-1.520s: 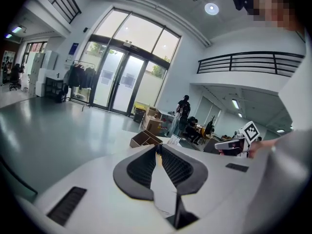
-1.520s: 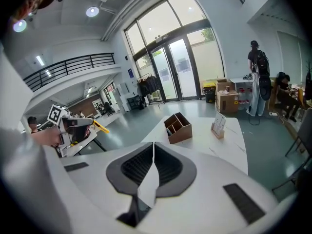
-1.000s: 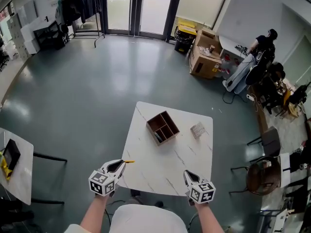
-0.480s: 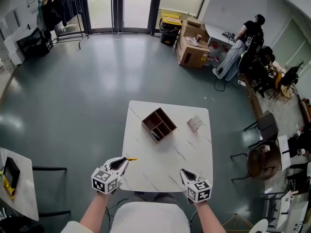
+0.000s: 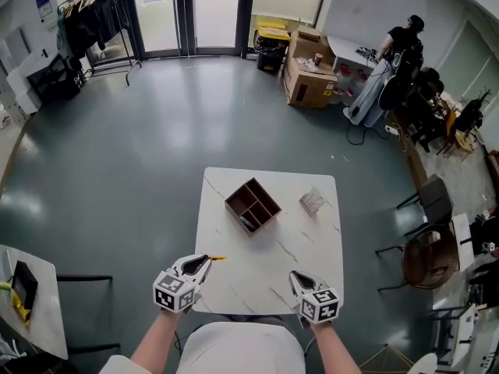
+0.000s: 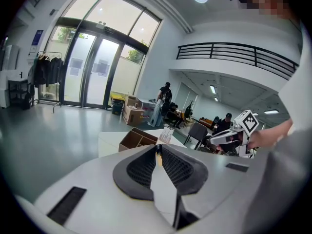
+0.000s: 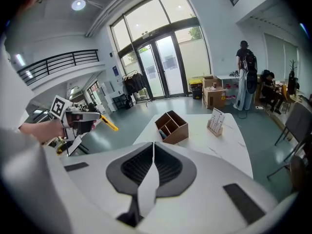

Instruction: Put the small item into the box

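Note:
A brown divided box (image 5: 252,206) stands on the white table (image 5: 257,283), toward its far left; it also shows as the box (image 6: 138,139) and the box (image 7: 172,126). My left gripper (image 5: 206,261) hovers over the table's near left corner, shut on a thin yellow item (image 5: 217,258). In the right gripper view the left gripper (image 7: 97,118) shows the yellow item (image 7: 109,124) sticking out past its tips. My right gripper (image 5: 294,276) hangs over the near right edge, shut with nothing between its jaws.
A small card holder (image 5: 313,202) stands right of the box. Chairs (image 5: 427,255) are to the table's right, another table (image 5: 27,291) to the left. Cardboard boxes (image 5: 308,80) and a person (image 5: 404,49) are at the back right.
The head view has shifted slightly, so the table sits a little lower and nearer centre. Both grippers keep their places at the near edge, the left still holding the yellow item.

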Motion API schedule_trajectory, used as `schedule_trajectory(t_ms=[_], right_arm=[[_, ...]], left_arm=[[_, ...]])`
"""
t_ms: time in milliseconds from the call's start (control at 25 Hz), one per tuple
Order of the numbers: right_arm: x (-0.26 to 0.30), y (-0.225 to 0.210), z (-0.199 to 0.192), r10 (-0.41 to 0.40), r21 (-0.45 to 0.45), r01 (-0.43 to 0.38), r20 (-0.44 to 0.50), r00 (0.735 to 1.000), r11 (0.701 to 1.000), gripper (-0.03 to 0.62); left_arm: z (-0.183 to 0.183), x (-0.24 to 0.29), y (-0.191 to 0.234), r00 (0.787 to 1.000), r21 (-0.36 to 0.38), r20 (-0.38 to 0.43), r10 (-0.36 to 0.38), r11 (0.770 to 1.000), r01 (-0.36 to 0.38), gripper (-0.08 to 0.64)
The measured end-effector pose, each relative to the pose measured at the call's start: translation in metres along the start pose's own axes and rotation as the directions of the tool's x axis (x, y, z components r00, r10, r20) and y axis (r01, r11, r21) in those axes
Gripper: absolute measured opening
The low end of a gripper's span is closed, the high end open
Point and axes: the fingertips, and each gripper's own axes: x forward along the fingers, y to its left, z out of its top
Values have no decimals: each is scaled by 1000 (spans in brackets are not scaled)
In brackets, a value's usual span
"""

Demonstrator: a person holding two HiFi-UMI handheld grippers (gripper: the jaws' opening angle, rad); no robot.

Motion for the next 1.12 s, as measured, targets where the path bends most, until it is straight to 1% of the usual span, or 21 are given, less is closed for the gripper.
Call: schedule_trajectory(t_ms=[240,480,640,720,880,1120], right_arm=[[6,-29,3,14,34,-13,-9,1000,999,28],[23,-51,-1,55,81,-52,-28,998,995,28],[35,-64,-6,87,121,-81,-40,995,989,28],[44,-67,-3,103,135,-98,-34,994,986,28],[63,-71,-5,140,153,-132,-45,989,979,28],[86,-77,-1,180,160,-169,-59,982,973,28]], left_arm=[[5,34,-12,1000,69,-16,4,998,-3,49],[12,80,-17,999,64,-46,14,998,-11,49],[18,108,-18,997,80,-71,25,997,-19,49],[19,123,-15,996,103,-88,33,994,-24,49],[14,152,-10,990,188,-130,55,982,-30,49],[-1,200,1,979,247,-195,66,969,-17,49]])
